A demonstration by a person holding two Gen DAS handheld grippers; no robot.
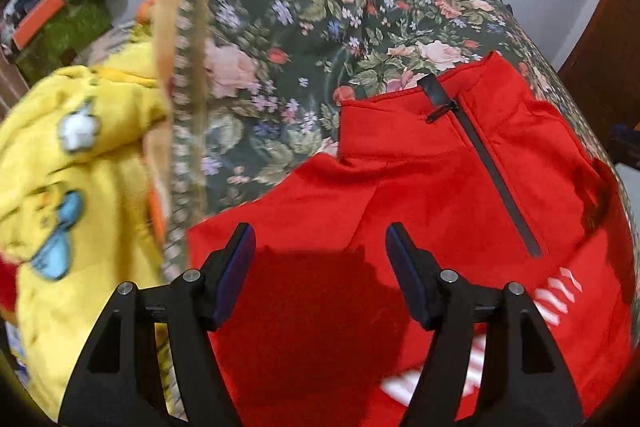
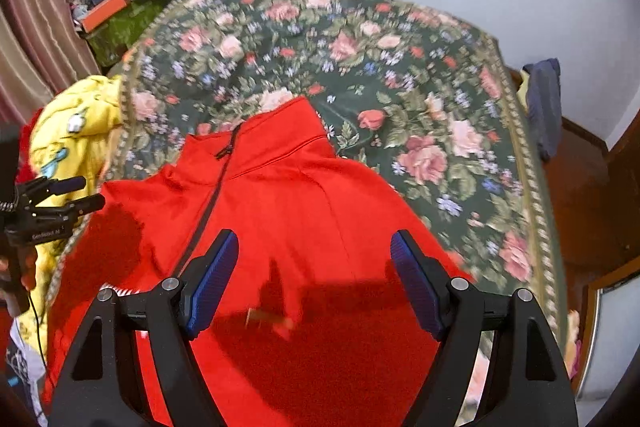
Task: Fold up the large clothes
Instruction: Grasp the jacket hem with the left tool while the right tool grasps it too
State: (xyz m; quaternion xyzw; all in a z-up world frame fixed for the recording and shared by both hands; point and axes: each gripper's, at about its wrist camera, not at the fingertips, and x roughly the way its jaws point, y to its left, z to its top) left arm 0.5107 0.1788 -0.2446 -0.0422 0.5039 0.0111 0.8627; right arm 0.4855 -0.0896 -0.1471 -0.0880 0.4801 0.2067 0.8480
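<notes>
progress: I judge the fold early, jacket (image 2: 280, 211) body lies flat, no fold seen | place: on floral cloth (image 2: 420, 99) | axis: collar far, hem toward me | left gripper (image 1: 320, 247) jaws apart, holding nothing | right gripper (image 2: 314, 251) wide, holding nothing

A floral tapestry cloth (image 2: 420, 99), dark green with pink roses and a braided edge, covers the supporting surface. The red zip-neck top (image 2: 288, 195) lies spread directly on it, collar toward the far wall. A yellow garment (image 1: 72, 163) sits bunched just beyond the cloth's left edge.
</notes>
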